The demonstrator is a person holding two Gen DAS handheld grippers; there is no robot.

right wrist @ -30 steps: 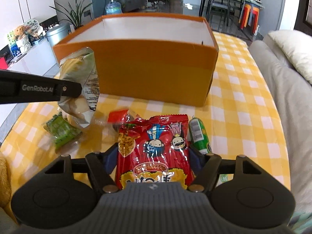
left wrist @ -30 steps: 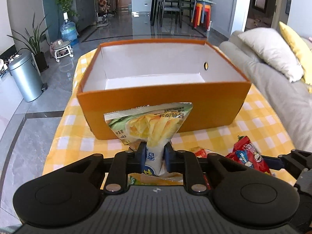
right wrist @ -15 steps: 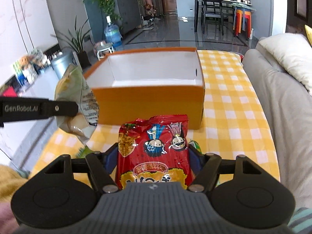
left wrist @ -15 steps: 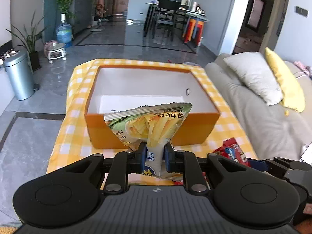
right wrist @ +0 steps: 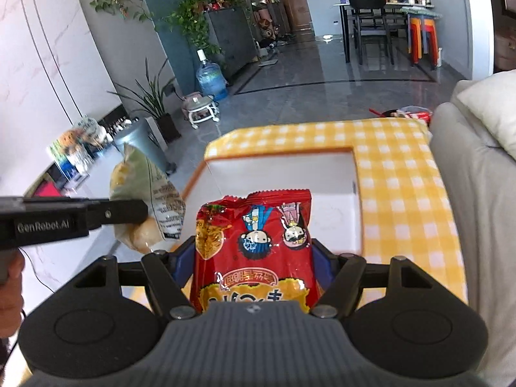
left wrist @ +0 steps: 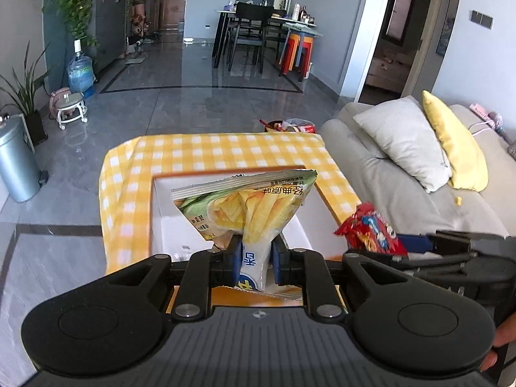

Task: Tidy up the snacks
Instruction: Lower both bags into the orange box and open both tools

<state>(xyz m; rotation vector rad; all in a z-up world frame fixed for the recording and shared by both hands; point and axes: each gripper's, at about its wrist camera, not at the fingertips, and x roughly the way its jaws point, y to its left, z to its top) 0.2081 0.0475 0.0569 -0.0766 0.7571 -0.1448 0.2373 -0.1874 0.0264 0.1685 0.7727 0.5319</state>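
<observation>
My left gripper [left wrist: 256,258] is shut on the pinched bottom of a green and yellow chips bag [left wrist: 248,206], held in the air over the near part of the orange box [left wrist: 161,213] with its white inside. My right gripper [right wrist: 254,251] is shut on a red snack bag [right wrist: 254,245] with cartoon faces, held flat above the box's [right wrist: 283,174] near edge. In the right wrist view the left gripper [right wrist: 142,214] comes in from the left with the chips bag [right wrist: 148,200]. The red bag [left wrist: 371,229] shows at the right in the left wrist view.
The box stands on a table with a yellow checked cloth [left wrist: 225,148]. A grey sofa [left wrist: 403,193] with white and yellow cushions runs along the right side. A metal bin [left wrist: 16,164] stands on the floor at left. A person's hand [right wrist: 9,280] holds the left gripper's handle.
Both grippers have risen with their bags, from table level in front of the box to above its rim. The box now lies below them, its inside in view.
</observation>
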